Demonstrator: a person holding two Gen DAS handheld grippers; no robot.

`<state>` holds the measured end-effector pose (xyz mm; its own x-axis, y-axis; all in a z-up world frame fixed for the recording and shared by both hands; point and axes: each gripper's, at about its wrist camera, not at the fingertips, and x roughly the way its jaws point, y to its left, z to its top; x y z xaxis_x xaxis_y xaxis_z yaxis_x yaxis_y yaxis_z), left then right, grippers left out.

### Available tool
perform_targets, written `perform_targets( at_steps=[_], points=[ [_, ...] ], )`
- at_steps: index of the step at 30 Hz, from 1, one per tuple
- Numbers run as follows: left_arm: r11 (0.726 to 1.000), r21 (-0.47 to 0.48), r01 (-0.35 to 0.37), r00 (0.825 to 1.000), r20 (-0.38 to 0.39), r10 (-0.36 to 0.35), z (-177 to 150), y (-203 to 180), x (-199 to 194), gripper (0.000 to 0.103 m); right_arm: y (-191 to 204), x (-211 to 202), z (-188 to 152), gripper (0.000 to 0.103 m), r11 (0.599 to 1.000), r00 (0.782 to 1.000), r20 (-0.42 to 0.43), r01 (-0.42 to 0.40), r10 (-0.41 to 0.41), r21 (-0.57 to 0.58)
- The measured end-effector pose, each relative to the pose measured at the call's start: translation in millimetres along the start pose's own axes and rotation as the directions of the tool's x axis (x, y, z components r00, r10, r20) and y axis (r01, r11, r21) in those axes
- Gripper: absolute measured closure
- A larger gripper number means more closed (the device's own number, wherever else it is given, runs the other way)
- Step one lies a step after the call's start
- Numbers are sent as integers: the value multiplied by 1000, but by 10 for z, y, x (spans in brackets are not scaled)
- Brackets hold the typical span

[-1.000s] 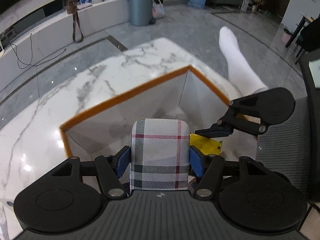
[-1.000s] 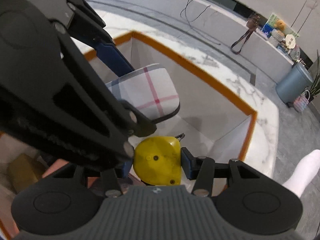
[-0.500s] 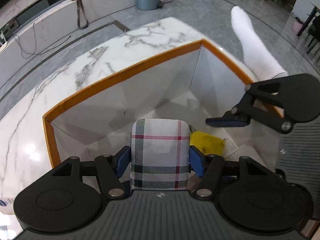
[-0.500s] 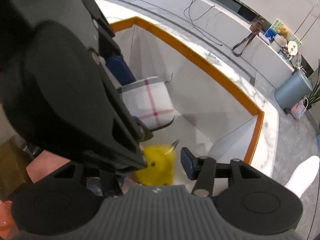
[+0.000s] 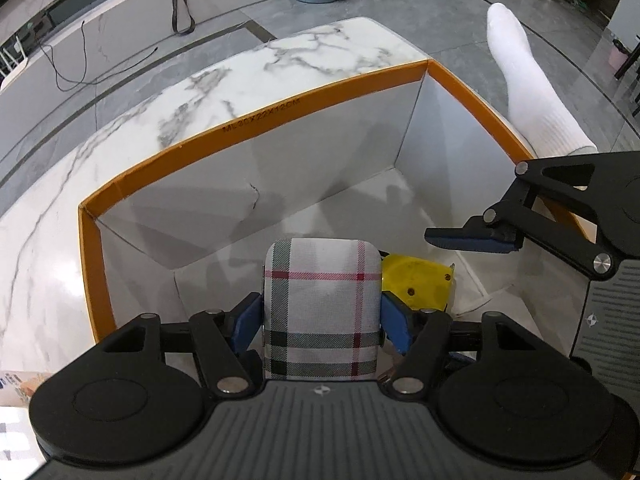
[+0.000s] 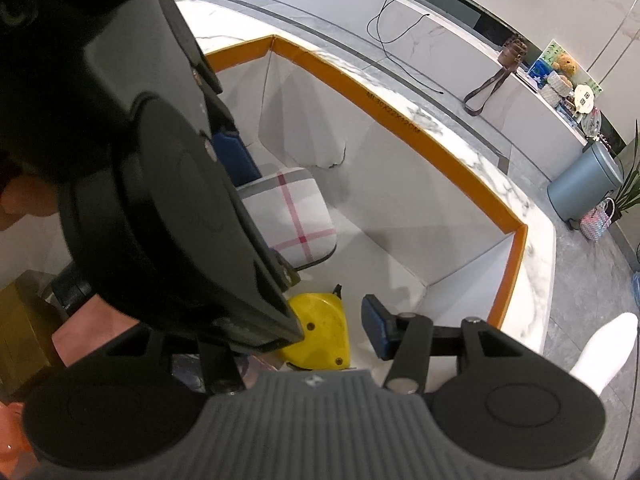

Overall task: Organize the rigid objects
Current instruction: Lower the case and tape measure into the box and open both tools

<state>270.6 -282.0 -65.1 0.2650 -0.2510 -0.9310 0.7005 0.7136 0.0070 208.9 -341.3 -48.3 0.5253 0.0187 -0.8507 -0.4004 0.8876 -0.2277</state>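
— What fills your frame, and how many of each?

— One marble table (image 5: 280, 68) across the upper half of my left view. On it sits one white box with an orange rim (image 5: 256, 120), open-topped, filling the centre.

— And your tools?

— Two. My left gripper (image 5: 322, 316), bottom centre, is clamped on one plaid case (image 5: 320, 304), its blue pads pressing both sides; the case hangs inside the box. My right gripper (image 6: 320, 330) stands wide, holding nothing; only one blue pad (image 6: 374, 328) shows, the other side hidden behind my left tool.

— Anything else in the box?

— One yellow tape measure (image 5: 416, 284), lying on the box floor just right of the plaid case, lower centre. In the right view it sits in the gap between my spread fingers, near the lower middle; whether it touches the hidden finger, I cannot tell.
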Motion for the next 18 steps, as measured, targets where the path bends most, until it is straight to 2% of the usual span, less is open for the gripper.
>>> perform_targets(
  at_steps=[9,18],
  points=[
    [1000,4,-15,999,42,15,-47,50,-154,27,12,-7,-3,50,1000,1000,8,22,-22,1],
    [1000,27,3,989,148,-7,-169,168,-652,27,93,-199,20,48,999,999,4,38,-39,37]
  ],
)
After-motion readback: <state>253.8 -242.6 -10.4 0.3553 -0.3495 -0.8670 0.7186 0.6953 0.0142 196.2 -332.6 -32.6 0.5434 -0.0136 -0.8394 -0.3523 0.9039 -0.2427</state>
